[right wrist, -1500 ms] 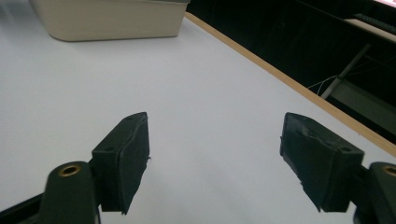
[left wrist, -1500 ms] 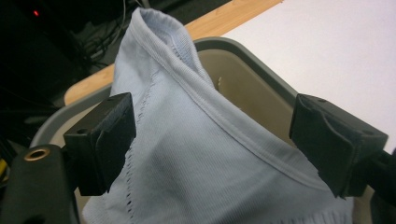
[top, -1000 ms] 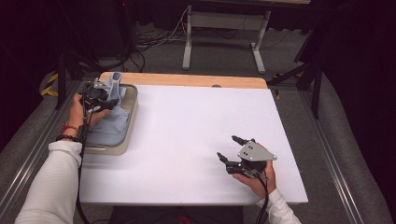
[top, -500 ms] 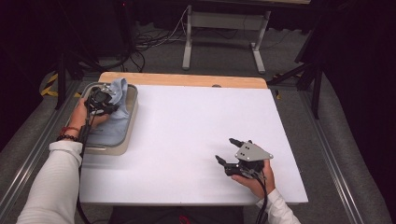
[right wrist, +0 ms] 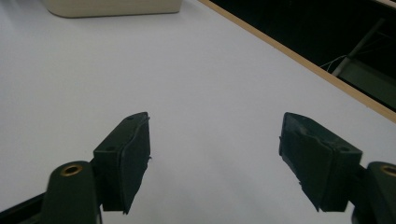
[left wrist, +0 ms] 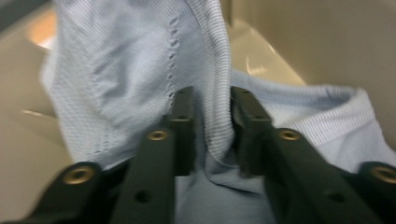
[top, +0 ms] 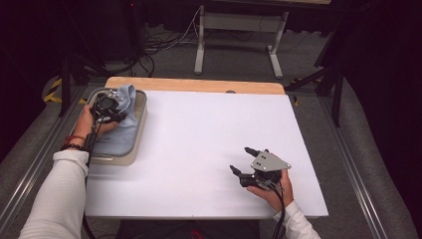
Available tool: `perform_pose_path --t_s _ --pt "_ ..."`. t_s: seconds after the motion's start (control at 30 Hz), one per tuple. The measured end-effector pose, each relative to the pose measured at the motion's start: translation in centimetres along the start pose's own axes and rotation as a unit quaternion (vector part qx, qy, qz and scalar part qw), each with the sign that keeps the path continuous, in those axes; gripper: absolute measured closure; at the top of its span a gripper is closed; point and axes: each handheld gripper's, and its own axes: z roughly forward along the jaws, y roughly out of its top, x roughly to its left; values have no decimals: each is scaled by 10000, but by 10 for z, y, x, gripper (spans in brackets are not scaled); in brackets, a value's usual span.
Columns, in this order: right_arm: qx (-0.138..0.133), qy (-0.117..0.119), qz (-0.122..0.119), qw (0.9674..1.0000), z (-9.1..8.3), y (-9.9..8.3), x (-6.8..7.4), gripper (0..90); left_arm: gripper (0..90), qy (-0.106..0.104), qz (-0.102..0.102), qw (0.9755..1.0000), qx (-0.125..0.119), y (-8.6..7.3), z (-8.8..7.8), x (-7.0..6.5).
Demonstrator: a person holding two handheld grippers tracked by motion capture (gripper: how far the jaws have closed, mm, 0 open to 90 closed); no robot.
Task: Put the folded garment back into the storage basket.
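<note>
A light blue ribbed cloth [top: 124,130] lies bunched in a beige tray [top: 141,124] at the table's left edge. My left gripper [top: 111,106] is down in the tray's far end, against the cloth. In the left gripper view a raised fold of the cloth [left wrist: 130,70] stands between the jaws of my left gripper [left wrist: 212,100]. They have just been opening, and the fold sits loosely between them. My right gripper [top: 240,159] rests on the white table near the front right. Its jaws are spread wide with nothing between them [right wrist: 215,135].
The white table top [top: 209,124] has a wooden strip along its far edge [top: 199,84]. The tray's near corner [right wrist: 112,7] shows at the top of the right gripper view. Dark floor, cables and a metal stand lie beyond the table.
The left gripper has shifted slightly over the tray's far end, staying at the cloth. The right gripper has not moved.
</note>
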Motion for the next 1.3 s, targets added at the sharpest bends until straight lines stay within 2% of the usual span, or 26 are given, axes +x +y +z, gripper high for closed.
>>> perform_pose_path --t_s 0.07,0.13,0.17,0.2,0.23,0.3,0.37,0.43,0.47,0.5,0.53,0.57,0.6,0.63,0.67,0.73,0.77,0.87,0.97,1.0,1.07,1.1,1.13,1.17,1.27,1.3 --pt "-8 -6 -2 10000 0 0 0 255 622 -26 -52 9999 -89 0 -3 1" --pt "-23 -23 -7 10000 -1 0 -1 255 529 46 -58 9995 -323 0 -12 2" --pt "-23 -23 -7 10000 -1 0 -1 255 510 46 -58 9995 -323 0 -12 2" --pt "-28 -37 -13 10000 -1 1 -1 255 510 46 -26 9989 -471 1 -16 2" --pt "-41 -67 -24 10000 -2 1 -2 255 448 50 -43 9984 -567 1 -19 3" --pt "-46 -79 -21 10000 -3 1 -3 255 402 8 -67 9971 -756 4 -24 3" --pt "-58 -103 -10 9999 -3 1 -3 255 324 58 -152 9967 -794 11 -26 4" --pt "-59 -127 -19 9999 -4 1 -4 255 314 231 -242 9956 -878 15 -25 5" --pt "-67 -146 -20 9999 -5 2 -3 255 281 231 -242 9956 -878 15 -25 5" --pt "-67 -146 -20 9999 -5 2 -3 255 281 416 -244 9948 -893 19 -23 5" --pt "-75 -156 -32 9998 -5 2 -4 254 251 494 -327 9948 -832 24 -19 7" --pt "-115 -184 -20 9998 -7 1 -5 254 232 436 -401 9940 -920 27 -15 9" --pt "-106 -201 -15 9997 -7 0 -6 254 233 510 -441 9931 -959 30 -13 9" --pt "-106 -201 -15 9997 -7 0 -6 254 231 510 -441 9931 -959 30 -13 9" --pt "-93 -213 18 9997 -6 0 -7 254 231 521 -543 9929 -920 34 -10 9" --pt "-75 -232 92 9997 -4 -2 -9 254 228 428 -669 9921 -969 40 -7 10" --pt "-57 -241 84 9997 -4 -2 -10 254 243 524 -594 9923 -952 43 -5 9" --pt "-31 -237 86 9997 -2 -2 -9 254 285 683 -549 9942 -628 49 8 9" --pt "-8 -231 93 9997 -2 -2 -9 253 331 718 -532 9943 -579 50 14 9" --pt "-3 -244 87 9997 -2 -3 -9 254 413 777 -459 9947 -483 51 16 6" --pt "1 -252 85 9996 -2 -3 -9 253 602 860 -338 9947 -442 51 17 6" --pt "5 -257 84 9996 -2 -4 -9 254 692 921 -354 9943 -414 50 15 5" --pt "9 -241 113 9996 -2 -4 -10 254 778 819 -363 9953 -366 49 14 7" --pt "11 -234 122 9997 -2 -4 -10 254 791 740 -343 9962 -319 49 13 6" --pt "8 -223 91 9997 -3 -4 -9 254 816 471 -54 9988 -93 48 15 3" --pt "0 -213 92 9997 -4 -4 -9 254 819 471 -54 9988 -93 48 15 3"
